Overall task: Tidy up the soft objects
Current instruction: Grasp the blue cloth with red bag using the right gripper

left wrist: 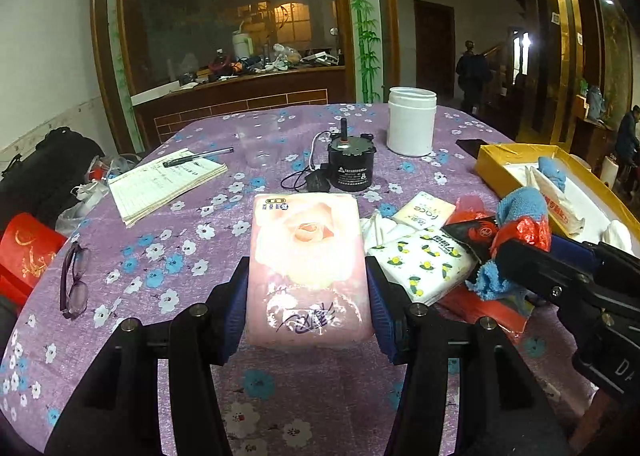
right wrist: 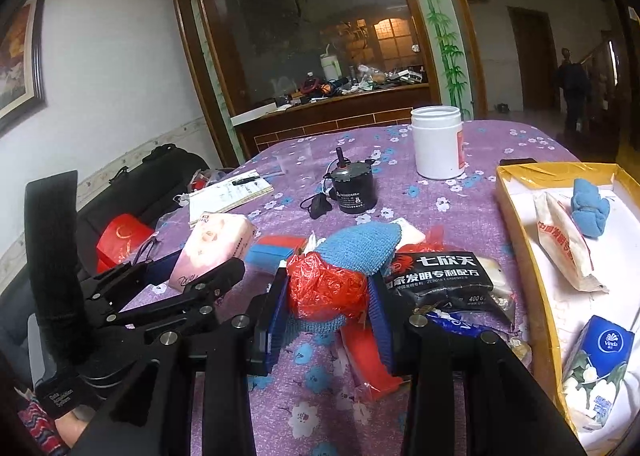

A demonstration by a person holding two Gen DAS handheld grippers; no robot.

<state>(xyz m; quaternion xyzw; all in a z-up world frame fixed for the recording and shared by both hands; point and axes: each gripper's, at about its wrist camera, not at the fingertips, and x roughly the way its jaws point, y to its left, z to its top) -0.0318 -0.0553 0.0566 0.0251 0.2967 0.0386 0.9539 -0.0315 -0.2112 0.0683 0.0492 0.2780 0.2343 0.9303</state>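
The pink tissue pack [left wrist: 307,272] with a rose on it sits between the two blue pads of the left gripper [left wrist: 307,298]. The pads press on both long sides, so the left gripper is squeezing the pack, which I think is ready to be carried. It seems to be just above or on the tablecloth; I cannot tell which.

The right gripper [right wrist: 329,302] is closed on a crinkly red plastic bag [right wrist: 326,288], with a blue knitted cloth [right wrist: 360,246] touching the bag's top. Both look soft and squashy, so a side squeeze makes sense.

Beside them lies a small pile: a white tissue pack with yellow flowers [left wrist: 424,264] and a black packet [right wrist: 444,280]. On the right is a yellow box [right wrist: 516,211] that already holds a blue cloth [right wrist: 590,207] and a blue Vinda tissue pack [right wrist: 600,368]. I think the soft things go there.

The table has a purple flowered tablecloth [left wrist: 168,256]. Farther off stand a black motor [left wrist: 350,165], a white jar [left wrist: 411,121], a notebook [left wrist: 164,183], a pen and glasses [left wrist: 74,284]. Behind is a wooden-framed window with painted bamboo.
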